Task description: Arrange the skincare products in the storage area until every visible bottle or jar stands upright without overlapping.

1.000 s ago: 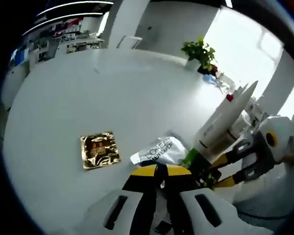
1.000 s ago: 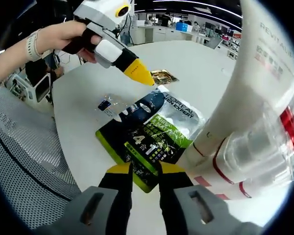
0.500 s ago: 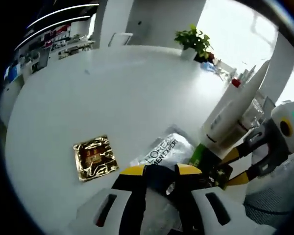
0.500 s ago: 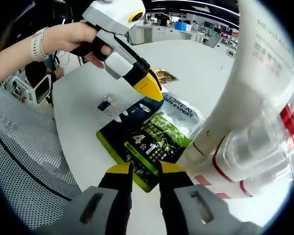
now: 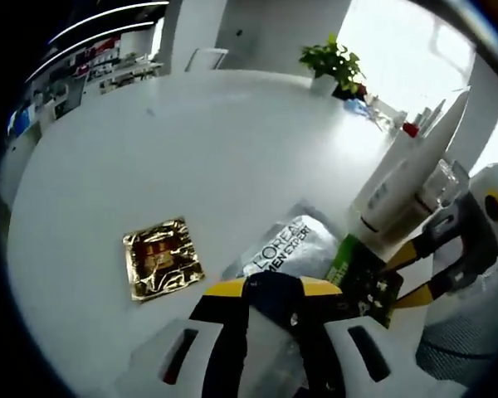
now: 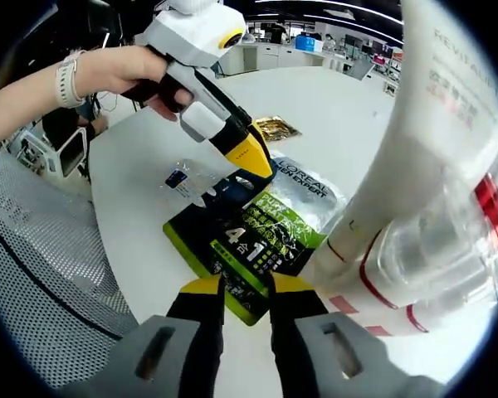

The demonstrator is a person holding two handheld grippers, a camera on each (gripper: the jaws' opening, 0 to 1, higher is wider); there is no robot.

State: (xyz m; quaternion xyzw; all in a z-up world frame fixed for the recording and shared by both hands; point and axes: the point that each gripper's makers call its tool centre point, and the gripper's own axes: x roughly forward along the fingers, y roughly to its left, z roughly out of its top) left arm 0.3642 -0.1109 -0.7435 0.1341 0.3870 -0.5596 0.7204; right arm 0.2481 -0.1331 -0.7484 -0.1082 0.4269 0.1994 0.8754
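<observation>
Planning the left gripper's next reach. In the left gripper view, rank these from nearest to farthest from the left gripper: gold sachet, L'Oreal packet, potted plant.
1. L'Oreal packet: just beyond the left gripper, slightly right.
2. Gold sachet: to the left on the white table.
3. Potted plant: at the table's far edge, upper right.

A black-and-green packet point(image 6: 247, 249) with a silver end is lying on the white surface point(image 5: 191, 157). A gold foil sachet point(image 5: 159, 258) is gleaming nearby. The white tube point(image 6: 436, 166) is showing red bands. Both tongs are showing yellow-tipped black jaws.
</observation>
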